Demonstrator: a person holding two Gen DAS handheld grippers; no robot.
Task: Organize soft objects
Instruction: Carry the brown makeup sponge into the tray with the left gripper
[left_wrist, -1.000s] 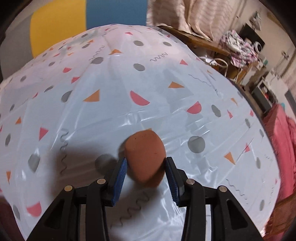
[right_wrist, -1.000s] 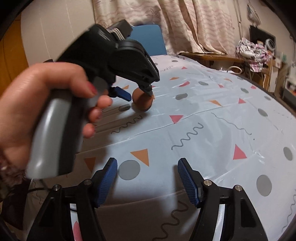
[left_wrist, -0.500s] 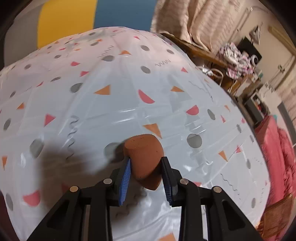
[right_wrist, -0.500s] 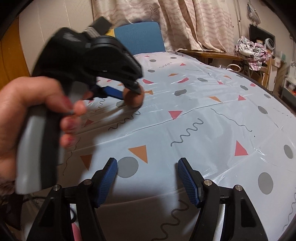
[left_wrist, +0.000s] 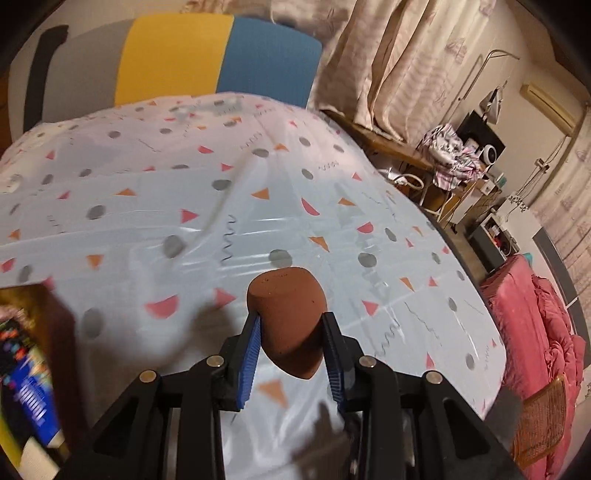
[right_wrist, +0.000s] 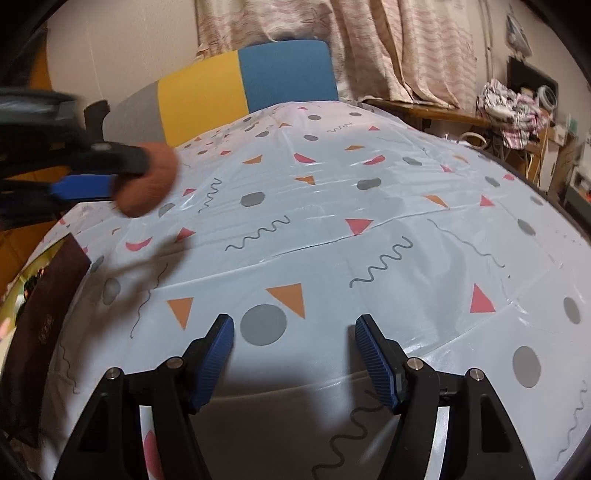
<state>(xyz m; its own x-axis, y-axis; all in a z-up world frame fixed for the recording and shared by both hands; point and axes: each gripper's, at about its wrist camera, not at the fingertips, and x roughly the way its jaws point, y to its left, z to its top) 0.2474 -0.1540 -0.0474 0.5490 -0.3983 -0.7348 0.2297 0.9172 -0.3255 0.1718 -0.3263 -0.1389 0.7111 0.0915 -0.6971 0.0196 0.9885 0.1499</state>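
Note:
My left gripper (left_wrist: 291, 343) is shut on a brown egg-shaped makeup sponge (left_wrist: 290, 321) and holds it in the air above the patterned tablecloth (left_wrist: 258, 206). In the right wrist view the sponge (right_wrist: 147, 181) and the left gripper (right_wrist: 122, 173) appear blurred at the far left, above the table's left edge. My right gripper (right_wrist: 295, 350) is open and empty, low over the near part of the tablecloth (right_wrist: 369, 229).
A dark brown box edge (right_wrist: 48, 306) and colourful packaging (left_wrist: 26, 373) lie beyond the table's left edge. A yellow and blue chair back (right_wrist: 243, 81) stands behind the table. A cluttered desk (left_wrist: 454, 162) and a pink blanket (left_wrist: 535, 325) are on the right.
My left gripper closed on the sponge, lifted it off the tablecloth and carried it to the left towards the table's edge. My right gripper stayed open and nearly still.

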